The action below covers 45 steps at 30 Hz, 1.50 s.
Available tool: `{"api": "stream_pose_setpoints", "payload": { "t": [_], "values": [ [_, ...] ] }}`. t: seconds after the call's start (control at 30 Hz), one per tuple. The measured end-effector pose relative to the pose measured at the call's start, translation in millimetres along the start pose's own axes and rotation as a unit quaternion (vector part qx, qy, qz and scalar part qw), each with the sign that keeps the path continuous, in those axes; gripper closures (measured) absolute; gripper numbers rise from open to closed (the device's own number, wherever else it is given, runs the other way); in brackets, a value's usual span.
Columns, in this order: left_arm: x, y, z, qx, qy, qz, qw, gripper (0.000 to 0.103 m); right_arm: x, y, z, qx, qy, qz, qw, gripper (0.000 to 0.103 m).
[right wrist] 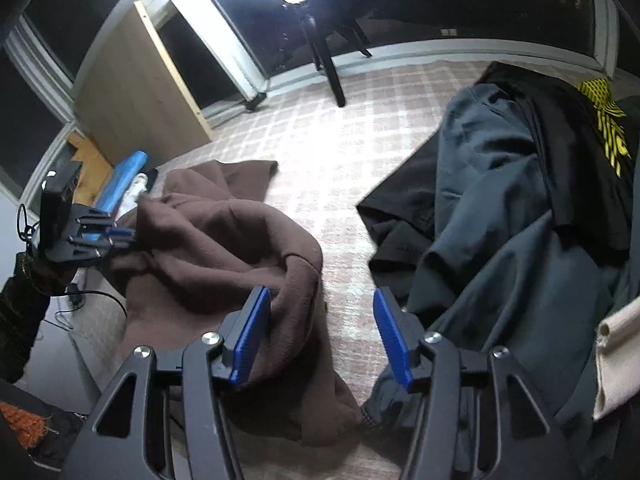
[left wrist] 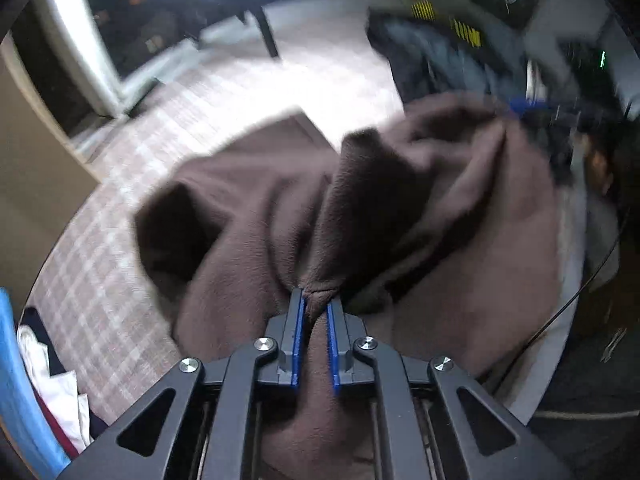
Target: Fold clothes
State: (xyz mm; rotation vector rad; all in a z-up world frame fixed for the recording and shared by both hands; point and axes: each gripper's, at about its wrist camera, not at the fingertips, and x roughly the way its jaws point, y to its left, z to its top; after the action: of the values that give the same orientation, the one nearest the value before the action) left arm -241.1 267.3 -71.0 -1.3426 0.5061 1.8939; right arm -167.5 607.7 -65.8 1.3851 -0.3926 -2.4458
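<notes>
The left tongs (left wrist: 316, 308) are closed to a narrow gap on a hemmed edge of the brown fleece (left wrist: 460, 248), a fold of it pinched between the blue pads (left wrist: 297, 344) and the rest bunched up ahead of them. In the right wrist view the same left tongs (right wrist: 120, 236) reach in from the left, gripping the fleece (right wrist: 224, 248) at its left side, held by a hand (right wrist: 36, 276) in a dark sleeve.

The right tongs (right wrist: 320, 336) are wide open with nothing between the pads; the left pad (right wrist: 250, 340) is touching or just over a rounded fold of the fleece, the right pad (right wrist: 394, 340) is near the edge of a grey jacket (right wrist: 492, 216).

The fleece lies crumpled on a plaid bed cover (right wrist: 340, 140), toward its left side. The jacket lies heaped toward the right side, with a black shirt (right wrist: 560, 128) bearing a yellow print over it. A cream cloth (right wrist: 616, 352) shows at the right. A blue roll (right wrist: 124, 180) lies past the bed's left edge.
</notes>
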Motion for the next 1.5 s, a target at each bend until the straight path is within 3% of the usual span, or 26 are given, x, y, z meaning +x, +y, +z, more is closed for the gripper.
{"api": "stream_pose_setpoints", "payload": {
  "t": [0.07, 0.17, 0.23, 0.4, 0.67, 0.73, 0.87, 0.9, 0.97, 1.0, 1.07, 1.2, 1.33, 1.5],
  "values": [
    [-31, 16, -1, -0.034, -0.041, -0.002, 0.9986, 0.095, 0, 6, 3, -0.015, 0.0, 0.009, 1.0, 0.05],
    [-65, 46, -8, -0.074, -0.084, 0.034, 0.9931, 0.095, 6, 22, 12, -0.044, 0.003, 0.024, 0.999, 0.045],
    [-66, 61, -14, -0.097, -0.084, 0.038, 0.991, 0.095, 17, 36, 19, -0.066, 0.009, 0.04, 0.997, 0.044],
    [-43, 65, -31, -0.099, -0.052, 0.049, 0.9925, 0.095, 41, 73, 26, -0.127, 0.032, 0.085, 0.988, 0.044],
    [-38, 67, -49, -0.115, -0.051, 0.039, 0.9914, 0.095, 8, 100, -6, -0.169, 0.033, 0.165, 0.971, 0.041],
    [-37, 65, -52, -0.114, -0.051, 0.037, 0.9915, 0.095, 9, 112, -17, -0.192, 0.033, 0.156, 0.968, 0.032],
    [-34, 62, -58, -0.107, -0.047, 0.038, 0.9924, 0.095, 49, 137, -31, -0.251, 0.043, 0.069, 0.965, 0.031],
    [-34, 62, -60, -0.105, -0.048, 0.039, 0.9925, 0.095, 60, 138, -31, -0.251, 0.046, 0.049, 0.966, 0.036],
    [-38, 60, -62, -0.104, -0.057, 0.032, 0.9924, 0.095, 71, 130, -26, -0.207, 0.058, 0.029, 0.976, 0.098],
    [-41, 59, -63, -0.102, -0.063, 0.029, 0.9924, 0.095, 73, 126, -22, -0.183, 0.06, 0.021, 0.981, 0.098],
    [-53, 56, -63, -0.094, -0.083, 0.026, 0.9918, 0.095, 48, 121, -15, -0.139, 0.018, 0.018, 0.99, 0.098],
    [-99, 46, -58, -0.083, -0.148, 0.008, 0.9855, 0.095, -27, 144, 1, -0.144, -0.079, -0.021, 0.986, 0.099],
    [-180, 19, -48, -0.053, -0.229, 0.038, 0.9711, 0.096, -109, 184, 23, -0.175, -0.162, -0.057, 0.969, 0.099],
    [-293, -31, -55, -0.021, -0.312, 0.105, 0.944, 0.096, -210, 239, 26, -0.224, -0.265, -0.078, 0.935, 0.099]
  ]
}}
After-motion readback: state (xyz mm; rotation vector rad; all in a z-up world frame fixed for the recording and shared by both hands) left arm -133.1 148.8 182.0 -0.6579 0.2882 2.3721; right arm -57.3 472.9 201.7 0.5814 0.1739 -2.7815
